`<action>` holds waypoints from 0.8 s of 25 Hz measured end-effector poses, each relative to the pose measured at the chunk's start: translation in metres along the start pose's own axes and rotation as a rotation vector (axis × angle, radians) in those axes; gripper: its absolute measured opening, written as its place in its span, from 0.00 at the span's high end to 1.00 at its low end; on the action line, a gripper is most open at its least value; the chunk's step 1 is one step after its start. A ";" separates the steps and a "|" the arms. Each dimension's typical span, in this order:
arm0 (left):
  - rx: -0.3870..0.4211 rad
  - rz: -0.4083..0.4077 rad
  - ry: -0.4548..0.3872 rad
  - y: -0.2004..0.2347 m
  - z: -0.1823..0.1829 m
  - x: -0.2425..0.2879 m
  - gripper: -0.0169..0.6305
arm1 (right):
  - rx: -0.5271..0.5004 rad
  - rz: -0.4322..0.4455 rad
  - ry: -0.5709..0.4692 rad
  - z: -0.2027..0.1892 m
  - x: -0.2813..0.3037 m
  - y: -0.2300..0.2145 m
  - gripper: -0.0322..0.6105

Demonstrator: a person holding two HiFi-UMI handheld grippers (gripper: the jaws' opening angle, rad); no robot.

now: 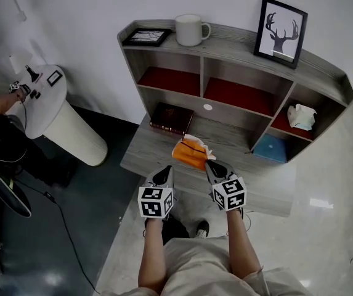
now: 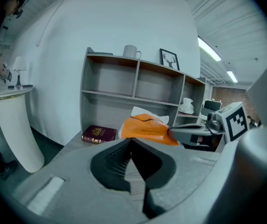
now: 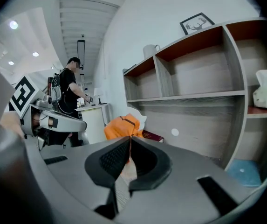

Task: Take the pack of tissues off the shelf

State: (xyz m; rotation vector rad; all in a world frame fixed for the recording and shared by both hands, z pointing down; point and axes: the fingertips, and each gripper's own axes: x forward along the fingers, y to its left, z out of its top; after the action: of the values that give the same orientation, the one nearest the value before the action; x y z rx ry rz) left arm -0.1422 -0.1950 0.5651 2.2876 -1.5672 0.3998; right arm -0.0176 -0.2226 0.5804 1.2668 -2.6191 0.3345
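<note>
The orange pack of tissues (image 1: 190, 153), with white tissue poking out at its top, hangs just above the desk ledge (image 1: 145, 150) in front of the grey shelf unit (image 1: 238, 48). My right gripper (image 1: 209, 163) is shut on the pack's near edge. In the right gripper view the pack (image 3: 120, 126) sticks out past the closed jaw tips (image 3: 128, 141). My left gripper (image 1: 166, 171) hovers beside it on the left, shut and empty. Its own view shows the pack (image 2: 147, 128) ahead, apart from its jaws (image 2: 131, 140).
A dark red book (image 1: 171, 118) lies on the ledge behind the pack. A white mug (image 1: 190, 29), a flat frame (image 1: 146, 37) and a deer picture (image 1: 281, 32) top the shelf. A crumpled white tissue holder (image 1: 301, 116) and a blue item (image 1: 270, 148) sit right. A white pedestal (image 1: 44, 97) stands left.
</note>
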 end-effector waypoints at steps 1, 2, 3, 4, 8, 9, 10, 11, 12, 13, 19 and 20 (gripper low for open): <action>0.007 0.001 0.004 0.001 0.000 0.000 0.96 | 0.004 -0.001 -0.003 0.001 0.001 -0.001 0.92; 0.011 0.004 0.008 0.003 0.001 -0.001 0.96 | 0.009 -0.002 -0.006 0.003 0.003 -0.002 0.92; 0.012 0.009 0.010 0.005 0.002 -0.002 0.96 | 0.016 -0.001 -0.010 0.004 0.004 -0.002 0.92; 0.011 0.014 0.009 0.008 0.003 -0.004 0.96 | 0.026 0.000 -0.016 0.005 0.005 -0.002 0.92; 0.012 0.030 0.000 0.016 0.006 -0.006 0.96 | 0.048 0.006 -0.039 0.008 0.008 -0.003 0.92; 0.012 0.034 -0.001 0.018 0.007 -0.005 0.96 | 0.044 0.009 -0.040 0.009 0.009 -0.003 0.92; 0.011 0.037 -0.002 0.019 0.007 -0.004 0.96 | 0.040 0.012 -0.040 0.010 0.010 -0.002 0.92; 0.011 0.038 -0.003 0.019 0.008 -0.004 0.96 | 0.038 0.015 -0.041 0.011 0.010 -0.002 0.92; 0.013 0.038 -0.004 0.018 0.009 -0.003 0.96 | 0.037 0.018 -0.044 0.013 0.010 -0.003 0.92; 0.016 0.036 -0.005 0.016 0.011 -0.002 0.96 | 0.038 0.018 -0.046 0.014 0.009 -0.004 0.92; 0.029 0.025 -0.010 0.012 0.021 0.005 0.96 | 0.035 0.012 -0.049 0.020 0.008 -0.014 0.92; 0.028 0.025 -0.011 0.012 0.022 0.006 0.96 | 0.034 0.009 -0.050 0.020 0.007 -0.015 0.92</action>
State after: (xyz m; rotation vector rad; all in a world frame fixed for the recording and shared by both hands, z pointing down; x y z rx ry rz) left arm -0.1501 -0.2135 0.5493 2.2967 -1.6063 0.4193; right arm -0.0119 -0.2433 0.5648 1.2902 -2.6728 0.3556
